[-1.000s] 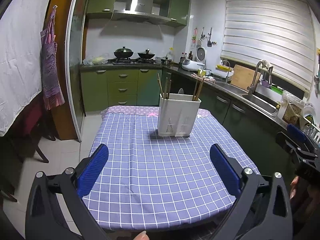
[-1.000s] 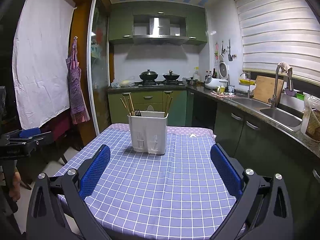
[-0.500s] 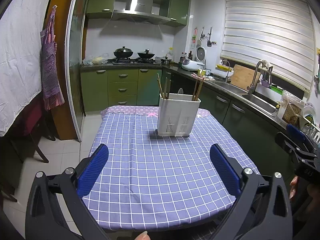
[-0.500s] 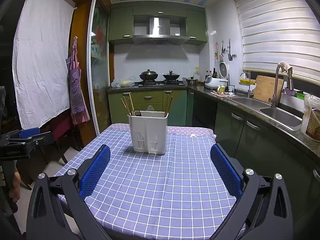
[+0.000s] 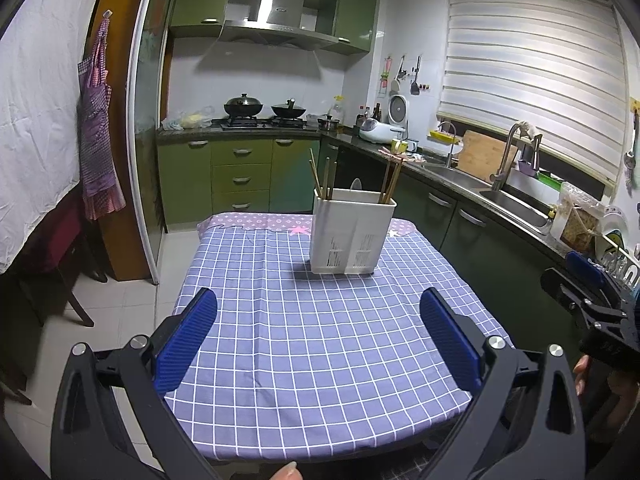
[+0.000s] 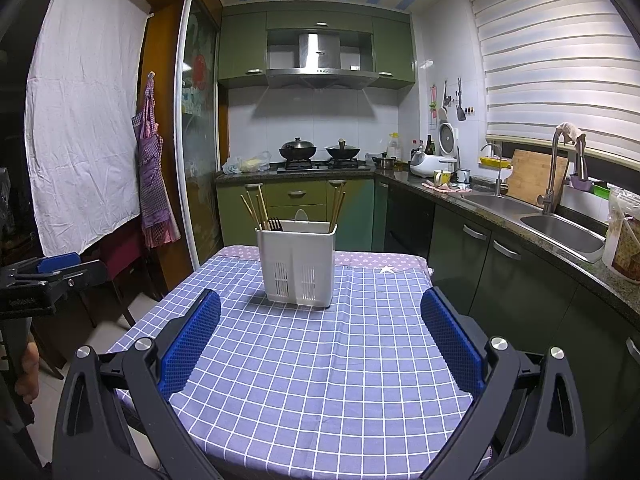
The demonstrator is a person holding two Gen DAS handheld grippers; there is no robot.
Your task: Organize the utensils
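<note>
The task seems to be at its start, as both the left gripper point(image 5: 318, 334) and the right gripper point(image 6: 320, 336) hover wide open and empty over the checked purple surface point(image 6: 320, 380), so the next move must reach forward to the white plastic utensil holder point(image 6: 297, 266) with wooden chopsticks point(image 6: 256, 210), standing well ahead of the fingers.
</note>
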